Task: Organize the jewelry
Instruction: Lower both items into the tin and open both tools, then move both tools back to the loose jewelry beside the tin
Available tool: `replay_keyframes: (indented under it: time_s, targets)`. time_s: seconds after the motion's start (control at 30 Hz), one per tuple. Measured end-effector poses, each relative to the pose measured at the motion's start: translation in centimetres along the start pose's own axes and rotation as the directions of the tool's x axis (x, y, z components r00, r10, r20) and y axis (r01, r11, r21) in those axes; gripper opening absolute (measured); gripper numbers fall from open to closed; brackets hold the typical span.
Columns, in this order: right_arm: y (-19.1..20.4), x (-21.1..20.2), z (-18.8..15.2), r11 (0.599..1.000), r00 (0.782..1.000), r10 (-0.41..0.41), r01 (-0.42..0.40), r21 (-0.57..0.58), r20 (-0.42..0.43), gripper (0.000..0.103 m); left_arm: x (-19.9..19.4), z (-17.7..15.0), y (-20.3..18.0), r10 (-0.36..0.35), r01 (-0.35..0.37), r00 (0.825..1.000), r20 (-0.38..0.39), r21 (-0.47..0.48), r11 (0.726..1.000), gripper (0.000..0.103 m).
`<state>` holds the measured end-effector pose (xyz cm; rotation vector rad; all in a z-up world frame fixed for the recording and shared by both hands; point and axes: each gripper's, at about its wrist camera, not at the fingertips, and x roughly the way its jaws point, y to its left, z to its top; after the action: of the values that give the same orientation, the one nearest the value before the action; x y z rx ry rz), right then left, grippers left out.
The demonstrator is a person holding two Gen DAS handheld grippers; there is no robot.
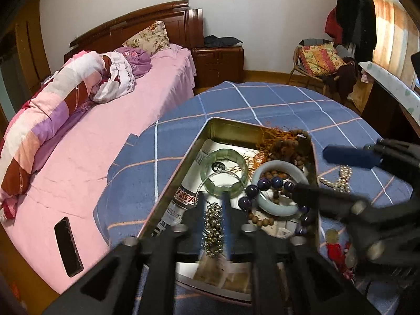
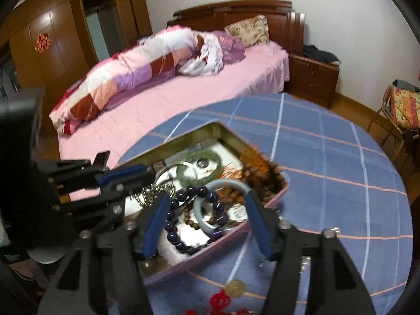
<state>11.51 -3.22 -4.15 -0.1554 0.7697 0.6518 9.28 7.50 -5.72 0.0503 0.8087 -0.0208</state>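
Two grippers hang released over the tin (image 1: pixel 168 197): left gripper (image 1: pixel 213 219) straddles the silver chain (image 1: pixel 213 225), right gripper (image 2: pixel 207 225) the purple bracelet (image 2: pixel 194 210).

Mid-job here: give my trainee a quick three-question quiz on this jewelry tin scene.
1. True or false: the white pearl string lies inside the rectangular metal tin.
2. What lies between the open left gripper's fingers? A silver metal chain; B pale round bangle; C orange tassel.
3. Fill in: the open right gripper hovers over the dark purple ____ bracelet.

Key: 1 false, it lies on the blue checked cloth beside the tin; 2 A; 3 bead.
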Motion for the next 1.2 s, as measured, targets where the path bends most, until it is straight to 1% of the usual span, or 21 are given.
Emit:
replay_keyframes:
  time_s: [0.03,0.07,0.1,0.13,0.2,0.3,0.4,0.47,0.67,0.73,0.8,0.83,0.97,1.07,1.2]
  targets:
    - [-0.5,-0.7,-0.1,1.000,1.000,-0.013,0.013,-0.001,0.006,0.064,-0.4,0.0,-0.1,0.007,-0.007,1.000,0.011,-0.004,1.000,0.055]
    - [-0.9,-1.0,-0.2,1.000,1.000,-0.021,0.021,0.002,0.010,0.064,-0.9,-0.1,-0.1,0.019,-0.018,0.999,0.036,-0.011,1.000,0.077]
    - [-1.7,-1.8,-0.4,0.999,0.999,-0.033,0.033,0.012,0.018,0.064,-1.4,-0.1,-0.2,0.021,-0.020,0.998,0.060,-0.016,1.000,0.080]
    - [-2.6,-2.6,-0.8,0.998,0.999,-0.048,0.047,0.030,0.023,0.064,-1.8,-0.2,-0.3,0.015,-0.014,0.997,0.072,-0.019,1.000,0.080]
    - [-4.4,-3.7,-1.6,0.995,0.996,-0.085,0.083,0.064,0.024,0.067,-2.2,-0.5,-0.9,0.005,-0.004,0.998,0.063,-0.014,1.000,0.080]
    - [-6.7,-5.5,-3.5,0.984,0.990,-0.143,0.140,0.112,0.018,0.069,-2.6,-1.2,-1.9,0.013,-0.013,0.998,0.058,0.007,1.000,0.080]
    - [-8.2,-6.5,-5.4,0.975,0.985,-0.172,0.170,0.146,0.005,0.074,-3.1,-2.0,-3.1,0.025,-0.026,0.998,0.051,0.028,0.999,0.080]
    - [-8.7,-6.8,-6.9,0.970,0.983,-0.183,0.183,0.159,-0.014,0.074,-3.6,-2.5,-3.9,0.020,-0.022,0.998,0.055,0.041,0.999,0.080]
    - [-9.2,-7.3,-9.6,0.967,0.984,-0.173,0.176,0.186,-0.033,0.074,-5.4,-4.4,-6.0,0.009,-0.014,0.998,0.058,0.081,0.997,0.079]
    - [-9.3,-7.5,-10.2,0.968,0.985,-0.167,0.170,0.185,-0.032,0.074,-5.7,-5.2,-6.9,0.008,-0.014,0.998,0.055,0.095,0.995,0.075]
    - [-9.1,-7.6,-10.7,0.969,0.985,-0.167,0.170,0.179,-0.031,0.074,-5.9,-5.8,-8.1,-0.017,0.013,0.999,0.036,0.114,0.993,0.066]
    - [-9.0,-7.6,-10.8,0.970,0.985,-0.169,0.172,0.173,-0.031,0.074,-5.9,-6.1,-8.6,-0.023,0.019,0.999,0.030,0.121,0.992,0.065]
    - [-8.6,-7.6,-10.9,0.972,0.985,-0.173,0.174,0.156,-0.023,0.075,-5.3,-6.9,-10.5,-0.048,0.046,0.999,0.008,0.154,0.987,0.065]
    - [-8.2,-7.8,-10.9,0.973,0.983,-0.183,0.182,0.145,-0.012,0.076,-4.9,-7.2,-11.4,-0.029,0.026,0.999,0.015,0.174,0.984,0.065]
    - [-7.6,-7.5,-11.0,0.975,0.983,-0.181,0.181,0.130,-0.013,0.076,-5.1,-7.1,-11.6,-0.024,0.020,0.999,0.024,0.161,0.987,0.065]
